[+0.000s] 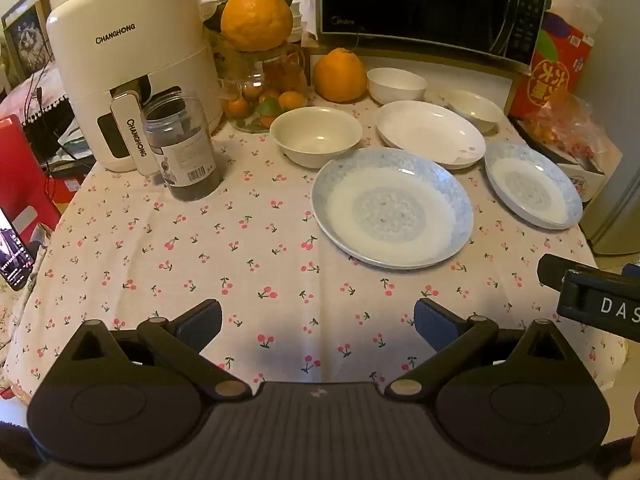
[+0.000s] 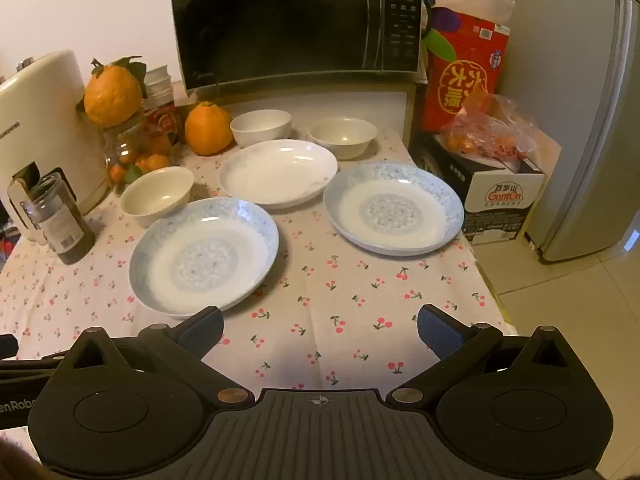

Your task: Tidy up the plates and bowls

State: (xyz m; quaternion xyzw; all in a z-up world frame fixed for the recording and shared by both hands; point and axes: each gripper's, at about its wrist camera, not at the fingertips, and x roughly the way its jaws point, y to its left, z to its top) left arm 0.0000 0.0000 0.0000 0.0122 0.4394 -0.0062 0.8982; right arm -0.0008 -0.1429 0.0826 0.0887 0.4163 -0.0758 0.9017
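Observation:
Two blue-patterned plates lie on the cherry-print tablecloth: one (image 1: 392, 208) (image 2: 204, 254) nearer the middle, the other (image 1: 534, 184) (image 2: 394, 208) to its right. Behind them is a plain white plate (image 1: 430, 134) (image 2: 278, 172). Three white bowls stand around it: one on the left (image 1: 316, 136) (image 2: 158, 196), one at the back (image 1: 396, 85) (image 2: 261, 127), one at the back right (image 1: 476, 109) (image 2: 343, 136). My left gripper (image 1: 318, 322) hangs open over bare cloth. My right gripper (image 2: 320, 332) is open too, just in front of the nearer blue plate, with nothing between its fingers.
A cream air fryer (image 1: 132, 64), a dark jar (image 1: 182, 148) and a glass jar of oranges (image 1: 264, 92) crowd the back left. A microwave (image 2: 296, 20) stands at the back, boxes (image 2: 488, 196) and a fridge (image 2: 600, 120) to the right. The table's right edge (image 2: 492, 280) drops to tiled floor.

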